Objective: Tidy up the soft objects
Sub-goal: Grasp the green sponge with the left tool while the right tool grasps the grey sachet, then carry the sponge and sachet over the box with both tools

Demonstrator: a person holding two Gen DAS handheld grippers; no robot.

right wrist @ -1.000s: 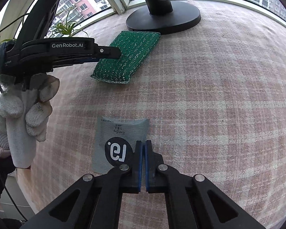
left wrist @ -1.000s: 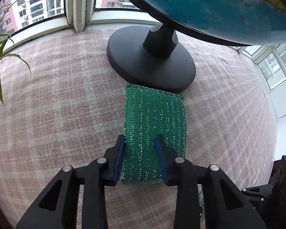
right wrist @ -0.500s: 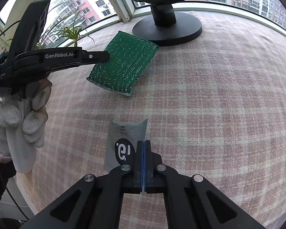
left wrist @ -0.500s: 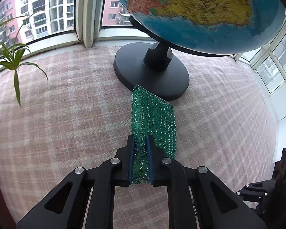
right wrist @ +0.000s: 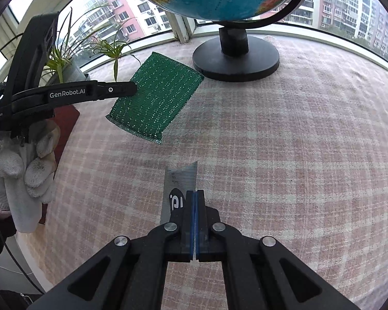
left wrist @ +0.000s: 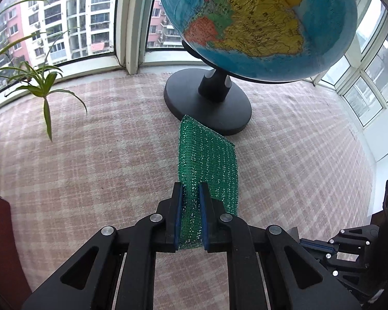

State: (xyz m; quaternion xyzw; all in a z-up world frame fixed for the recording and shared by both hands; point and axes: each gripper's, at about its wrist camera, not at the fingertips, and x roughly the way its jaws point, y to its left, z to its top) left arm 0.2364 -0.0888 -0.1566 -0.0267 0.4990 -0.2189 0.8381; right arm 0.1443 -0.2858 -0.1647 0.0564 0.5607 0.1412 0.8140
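The left gripper (left wrist: 190, 215) is clamped on the near edge of a green, glittering mesh scouring pad (left wrist: 208, 160); its blue pads (left wrist: 178, 217) squeeze the mesh into a narrow fold between them; the jaws have just been closing, with this pad between them. In the right wrist view the same green pad (right wrist: 155, 100) hangs tilted in the air above the pink and cream checked cloth (right wrist: 284, 155), held at its left edge by the left gripper (right wrist: 132, 89); a hand in a white knitted glove (right wrist: 20, 170) grips the handle of that tool.

The right gripper (right wrist: 195, 201) is closed tightly on a thin grey striped sachet with a black round logo (right wrist: 179, 183); the pads meet with almost no gap and pinch the right edge of the sachet, which stands up from the cloth.

Behind the green pad stands a globe with a blue ocean and a yellow continent (left wrist: 261, 23) on a round black base (left wrist: 209, 106); the far corner of the pad is seen just before this base. A green plant with long narrow leaves (left wrist: 42, 82) is at the left, near the window.
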